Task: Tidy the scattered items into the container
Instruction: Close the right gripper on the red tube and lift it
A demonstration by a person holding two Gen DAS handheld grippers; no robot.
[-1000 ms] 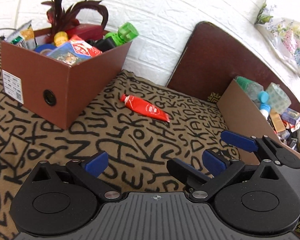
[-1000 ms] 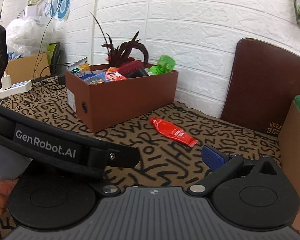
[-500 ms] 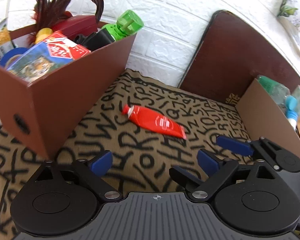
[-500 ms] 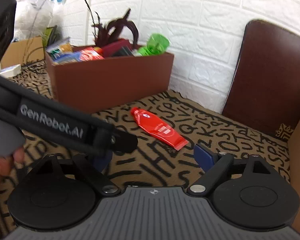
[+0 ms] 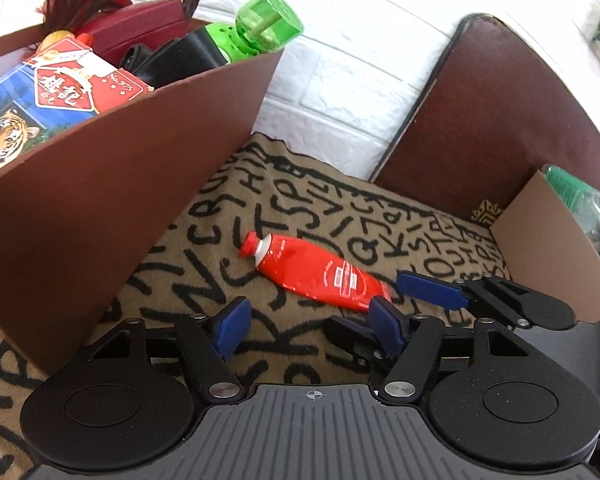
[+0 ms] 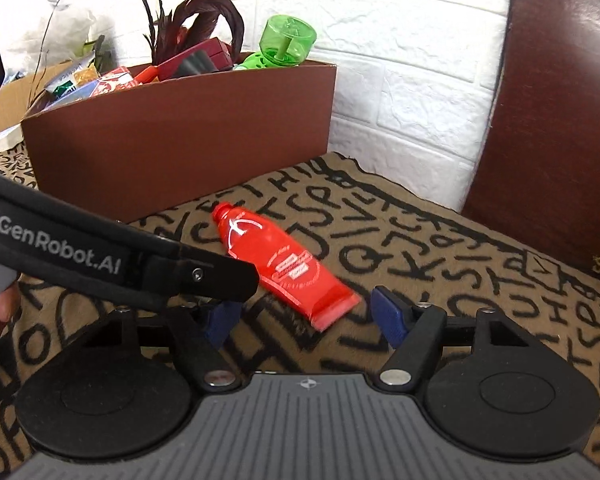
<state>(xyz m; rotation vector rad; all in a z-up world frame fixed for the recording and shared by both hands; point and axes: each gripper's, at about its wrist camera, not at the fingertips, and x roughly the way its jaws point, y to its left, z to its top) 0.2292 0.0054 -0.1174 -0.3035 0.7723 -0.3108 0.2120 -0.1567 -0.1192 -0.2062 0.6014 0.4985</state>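
Lettered tan cloth (image 6: 440,240); I am reaching both spread, empty grippers — left gripper (image 5: 312,326), right gripper (image 6: 304,316) — toward 1 red tube (image 6: 284,264), needing closure next.

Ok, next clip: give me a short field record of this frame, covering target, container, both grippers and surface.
target: red squeeze tube, lying flat on the cloth, cap toward the box
container: brown cardboard box, full of items, beside the tube
left gripper: open, empty, near the tube's crimped end
right gripper: open, empty, at the crimped end
surface: tan letter-print cloth
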